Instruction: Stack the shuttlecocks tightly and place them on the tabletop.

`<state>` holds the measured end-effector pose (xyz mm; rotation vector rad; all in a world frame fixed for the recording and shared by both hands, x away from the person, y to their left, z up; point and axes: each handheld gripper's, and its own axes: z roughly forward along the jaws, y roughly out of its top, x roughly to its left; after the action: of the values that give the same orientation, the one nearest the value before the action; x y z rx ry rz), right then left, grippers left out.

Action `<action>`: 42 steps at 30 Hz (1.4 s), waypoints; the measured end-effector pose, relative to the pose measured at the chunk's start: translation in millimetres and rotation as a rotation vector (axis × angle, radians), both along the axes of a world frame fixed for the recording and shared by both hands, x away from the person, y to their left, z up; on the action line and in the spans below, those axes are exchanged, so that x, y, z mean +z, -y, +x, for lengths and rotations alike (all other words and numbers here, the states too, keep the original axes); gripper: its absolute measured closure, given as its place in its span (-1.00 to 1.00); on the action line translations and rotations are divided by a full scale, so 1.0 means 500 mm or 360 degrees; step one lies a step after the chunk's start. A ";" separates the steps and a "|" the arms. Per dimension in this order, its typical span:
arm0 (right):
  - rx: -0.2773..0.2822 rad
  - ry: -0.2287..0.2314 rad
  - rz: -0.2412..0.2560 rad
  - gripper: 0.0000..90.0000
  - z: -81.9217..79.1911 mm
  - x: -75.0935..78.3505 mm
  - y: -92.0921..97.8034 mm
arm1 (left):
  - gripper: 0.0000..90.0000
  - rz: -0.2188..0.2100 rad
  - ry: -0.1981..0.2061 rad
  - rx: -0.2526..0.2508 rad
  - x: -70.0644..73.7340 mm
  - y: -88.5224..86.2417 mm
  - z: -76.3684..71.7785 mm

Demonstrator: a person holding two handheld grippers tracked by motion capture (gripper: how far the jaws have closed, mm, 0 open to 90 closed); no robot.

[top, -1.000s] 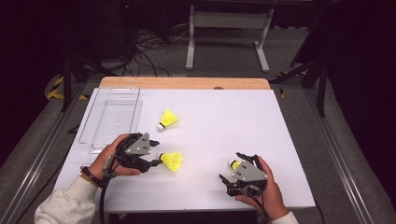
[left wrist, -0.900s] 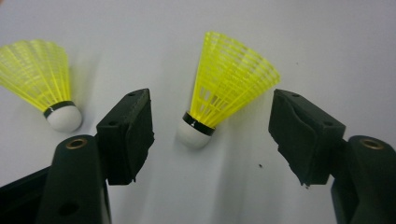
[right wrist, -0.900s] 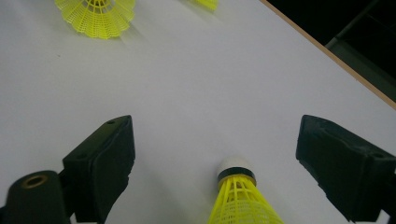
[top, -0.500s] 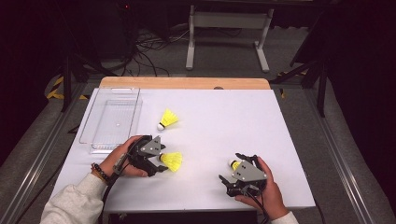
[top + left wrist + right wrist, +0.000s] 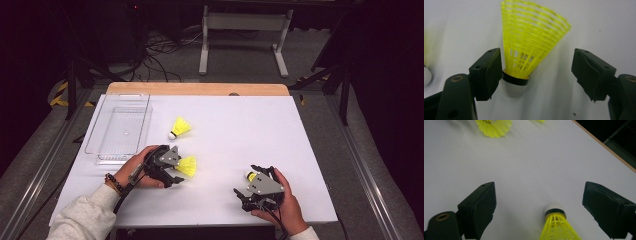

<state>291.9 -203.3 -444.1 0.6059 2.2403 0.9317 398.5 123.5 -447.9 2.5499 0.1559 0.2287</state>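
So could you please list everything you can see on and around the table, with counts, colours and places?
Shuttlecocks: three, yellow with white caps. One lies free near the tray; one sits between the open jaws of the left tool, its cap against one jaw; one lies between the open jaws of the right tool, touching neither.
Tray: one, clear plastic, far left of the table, nothing in it.
Table: one, white top with a wooden far edge.
Stand: one, grey metal, on the floor beyond the table.
Cables: several, dark, on the floor behind.
Left tool: one, black, jaws open.
Right tool: one, black, jaws open.
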 end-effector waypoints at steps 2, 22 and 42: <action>-0.0002 0.0000 -0.0003 -0.71 0.000 0.000 0.000 | -0.39 0.0017 -0.0004 -0.0009 -0.003 0.004 0.001; -0.0001 0.0002 -0.0008 -0.71 -0.001 0.000 0.000 | -0.18 0.0016 0.0024 0.0040 -0.006 0.008 0.002; -0.0019 0.0011 0.0037 -0.71 -0.002 0.006 0.007 | -0.35 -0.0136 0.0158 0.0041 0.035 -0.024 -0.025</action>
<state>291.2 -206.6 -441.3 0.6248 2.2206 0.9538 386.1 135.7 -430.2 2.4472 0.1572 0.3504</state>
